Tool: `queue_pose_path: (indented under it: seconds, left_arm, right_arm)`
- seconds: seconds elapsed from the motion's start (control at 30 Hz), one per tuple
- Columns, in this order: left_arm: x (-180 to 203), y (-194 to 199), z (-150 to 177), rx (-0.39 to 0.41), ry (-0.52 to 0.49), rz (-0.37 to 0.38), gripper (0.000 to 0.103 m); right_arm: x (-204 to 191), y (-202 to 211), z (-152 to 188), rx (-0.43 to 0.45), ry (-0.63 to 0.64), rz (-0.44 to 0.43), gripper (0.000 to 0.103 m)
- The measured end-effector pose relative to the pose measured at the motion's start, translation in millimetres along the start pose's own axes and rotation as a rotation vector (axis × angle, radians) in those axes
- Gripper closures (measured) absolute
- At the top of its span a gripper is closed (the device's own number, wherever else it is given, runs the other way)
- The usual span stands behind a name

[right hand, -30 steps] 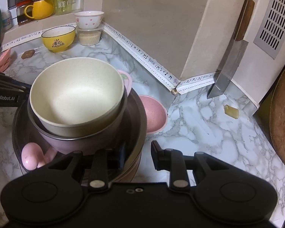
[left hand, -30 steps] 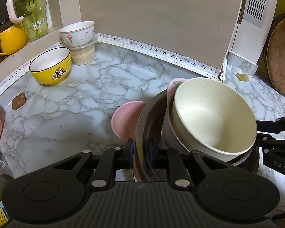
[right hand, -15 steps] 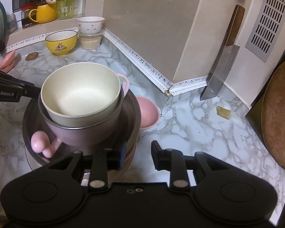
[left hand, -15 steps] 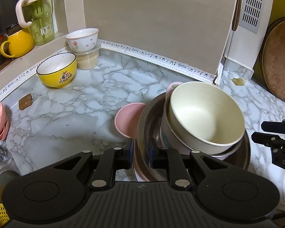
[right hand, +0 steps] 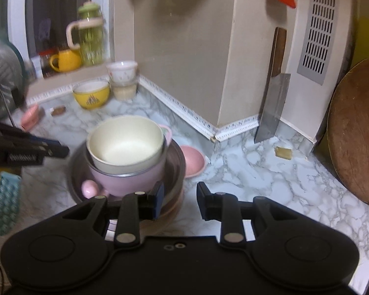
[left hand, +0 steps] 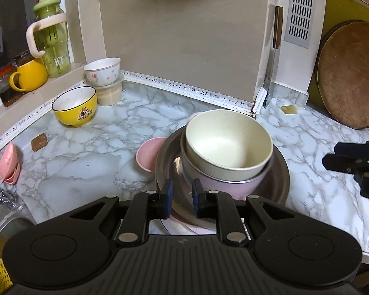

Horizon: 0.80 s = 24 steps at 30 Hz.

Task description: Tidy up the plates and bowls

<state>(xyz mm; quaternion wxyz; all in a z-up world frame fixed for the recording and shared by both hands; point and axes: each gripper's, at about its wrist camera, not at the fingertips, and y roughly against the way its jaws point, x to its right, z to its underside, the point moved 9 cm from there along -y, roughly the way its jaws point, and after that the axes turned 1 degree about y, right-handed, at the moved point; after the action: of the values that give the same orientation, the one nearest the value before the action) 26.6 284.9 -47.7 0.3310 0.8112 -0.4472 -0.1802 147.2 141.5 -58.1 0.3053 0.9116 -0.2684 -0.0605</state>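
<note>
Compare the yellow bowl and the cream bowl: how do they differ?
The yellow bowl has a dark rim and a printed emblem; the cream bowl is plain. The yellow bowl stands alone on the counter; the cream bowl is nested in a pink bowl. Both are upright and look empty.

Both grippers are matte black, with silver rivets and blue-padded fingers (left hand: 166, 191).

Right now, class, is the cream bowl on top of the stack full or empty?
Empty. The cream bowl sits upright in the pink pot, and both views show its bare, clean inside down to the bottom.
</note>
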Motion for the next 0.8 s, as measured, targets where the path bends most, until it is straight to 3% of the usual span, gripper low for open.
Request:
queue_pose_path:
  seconds: [0.13, 0.2, 0.23, 0.3, 0.33, 0.37, 0.63, 0.8]
  left_arm:
    - [8.2, 10.9, 6.0, 0.017, -0.011, 0.007, 0.087]
    - [13.1, 17.3, 8.9, 0.035, -0.023, 0.003, 0.086]
    - [15.0, 20.3, 10.2, 0.04, -0.022, 0.005, 0.079]
    - [18.3, 26.0, 12.6, 0.051, -0.014, 0.017, 0.062]
    - [19.7, 29.0, 13.3, 0.06, -0.012, 0.022, 0.047]
    - [20.9, 32.7, 14.1, 0.073, -0.011, 0.024, 0.038]
    - [25.1, 54.7, 18.3, 0.12, 0.015, 0.06, 0.028]
    - [25.0, 65.0, 20.8, 0.15, 0.05, 0.095, 0.02]
  right_arm:
    - [-4.5, 15.4, -2.2, 0.066, -0.032, -0.046, 0.069]
    - [-8.1, 22.4, -3.6, 0.095, -0.035, -0.063, 0.057]
    - [-10.3, 26.4, -4.3, 0.114, -0.034, -0.069, 0.051]
    - [-14.0, 34.6, -5.5, 0.151, -0.034, -0.073, 0.024]
    - [-15.7, 38.1, -6.1, 0.167, -0.033, -0.075, 0.02]
    - [-17.5, 40.9, -6.6, 0.178, -0.031, -0.076, 0.017]
    - [-23.4, 54.7, -4.6, 0.219, -0.053, -0.097, 0.002]
    - [-22.0, 61.9, -3.1, 0.238, -0.096, -0.117, 0.0]
